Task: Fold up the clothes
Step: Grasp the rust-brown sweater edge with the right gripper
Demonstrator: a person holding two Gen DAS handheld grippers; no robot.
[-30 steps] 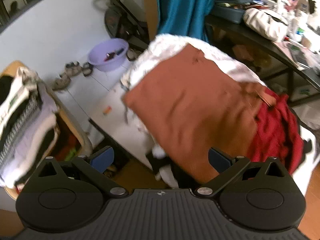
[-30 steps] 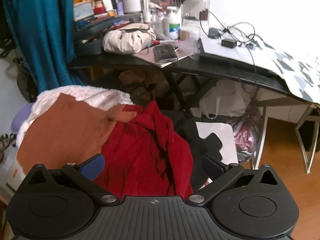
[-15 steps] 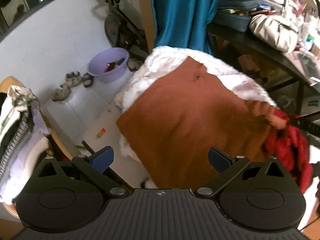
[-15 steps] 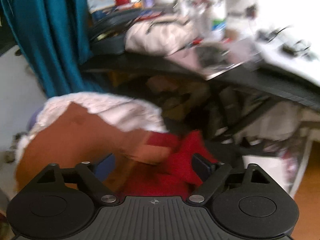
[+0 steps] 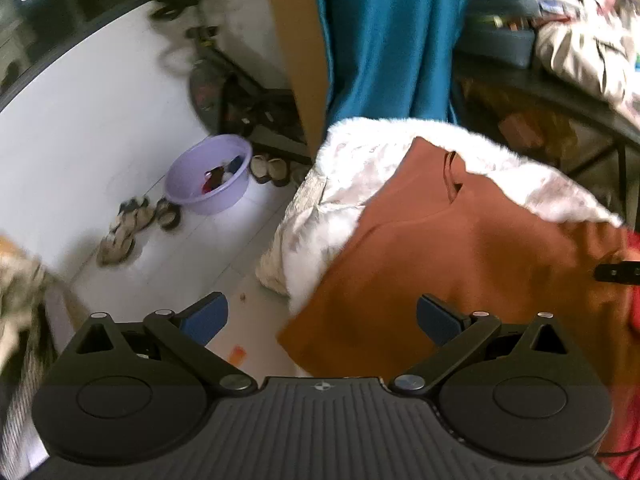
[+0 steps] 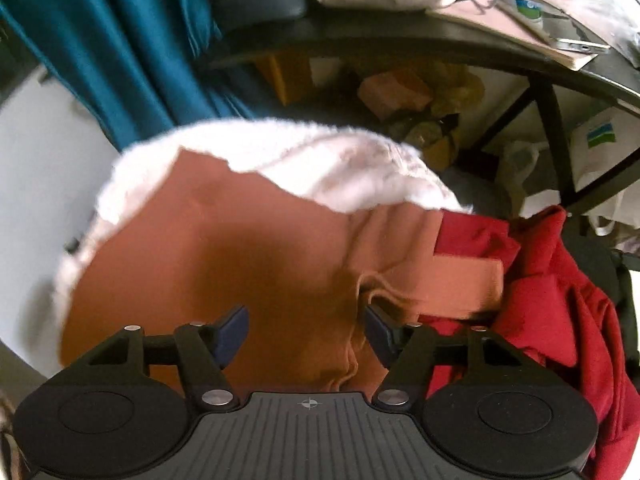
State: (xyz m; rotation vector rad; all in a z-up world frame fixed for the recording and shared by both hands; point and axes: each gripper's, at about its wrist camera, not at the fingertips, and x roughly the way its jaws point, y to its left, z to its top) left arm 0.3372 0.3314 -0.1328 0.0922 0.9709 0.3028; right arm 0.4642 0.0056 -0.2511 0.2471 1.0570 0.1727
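The brown garment [image 6: 224, 264] lies spread over the white fleece [image 6: 320, 164], long axis running away from both grippers. Right gripper [image 6: 306, 334] is nearer: fingers half open, just been closing, astride a fabric ridge, not gripping. Left gripper [image 5: 322, 316] fingers are wide open, empty, at the garment's near-left corner.

We're riding the left gripper [image 5: 322, 316], looking steeply down at the near-left corner of the brown garment [image 5: 460, 264], with floor and a purple basin [image 5: 208, 176] off to the left. From the right gripper [image 6: 306, 330] we're closer in, over its right side, beside red clothing [image 6: 560, 300]. Both views share the brown garment, white fleece [image 6: 312, 160] and teal curtain [image 5: 392, 40].
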